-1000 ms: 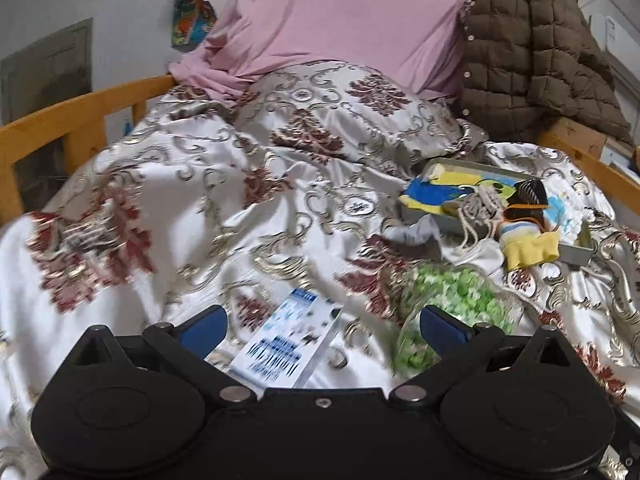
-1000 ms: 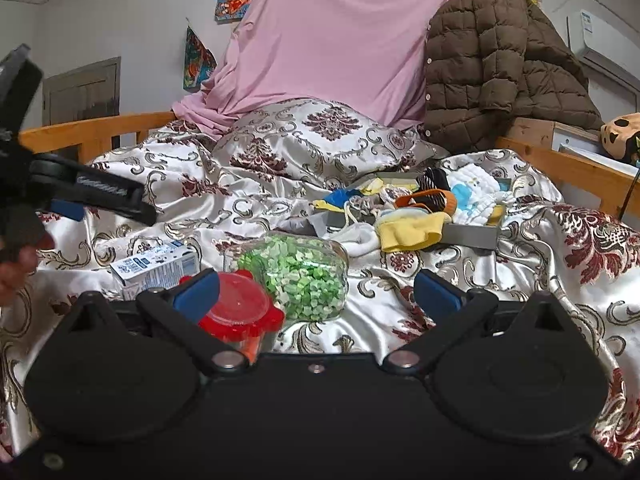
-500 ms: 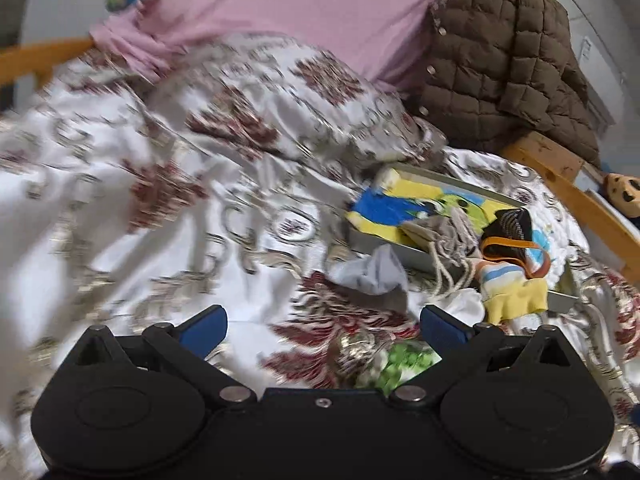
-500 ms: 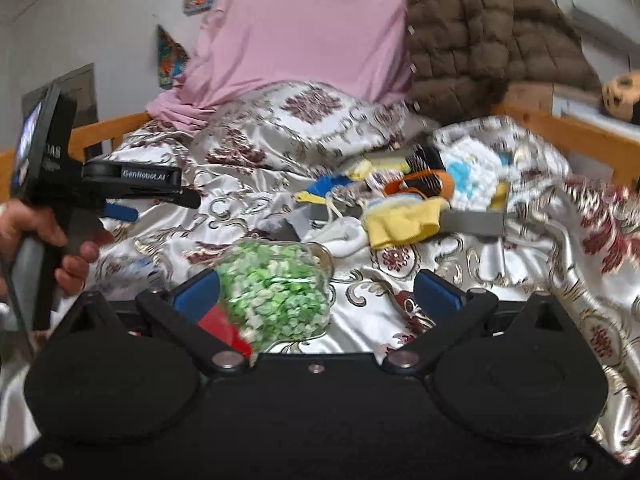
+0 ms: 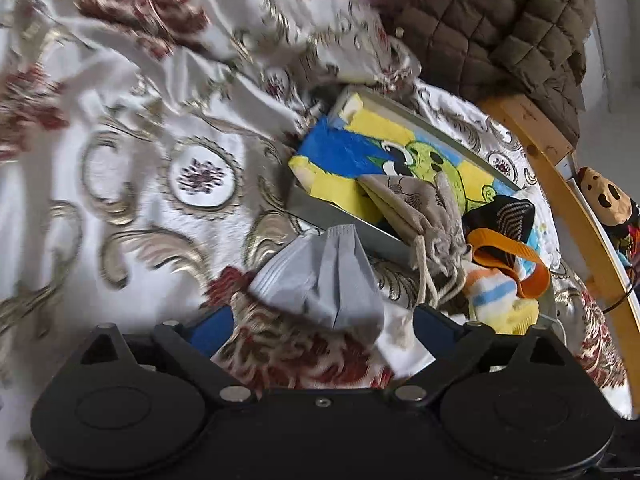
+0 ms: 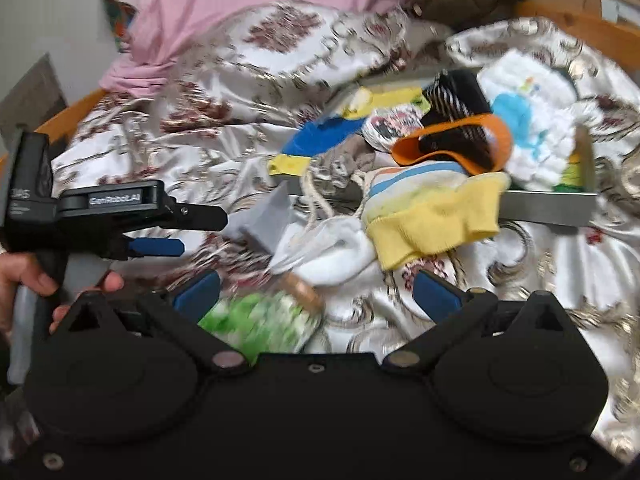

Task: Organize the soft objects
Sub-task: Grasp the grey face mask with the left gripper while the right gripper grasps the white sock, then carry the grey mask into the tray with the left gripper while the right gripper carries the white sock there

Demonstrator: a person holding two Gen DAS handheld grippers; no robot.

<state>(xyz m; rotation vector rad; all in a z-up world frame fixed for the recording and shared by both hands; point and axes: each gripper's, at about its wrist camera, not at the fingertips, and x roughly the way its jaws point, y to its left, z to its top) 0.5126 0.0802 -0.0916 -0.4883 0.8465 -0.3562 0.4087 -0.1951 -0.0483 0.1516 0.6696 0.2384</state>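
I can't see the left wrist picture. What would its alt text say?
A hand-held claw, jaws wide and closing on nothing, points down at a grey face mask on a patterned bedspread. Beyond lies a grey tray piled with a drawstring pouch and socks.

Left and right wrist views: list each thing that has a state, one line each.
left gripper: jaws wide, closing, nothing gripped.
right gripper: jaws wide, closing, nothing gripped.
grey face mask: crumpled on the bedspread, outside the tray.
grey tray: piled with soft things.
beige drawstring pouch: draped over the tray rim, cords loose.
yellow sock: hanging over the tray edge.
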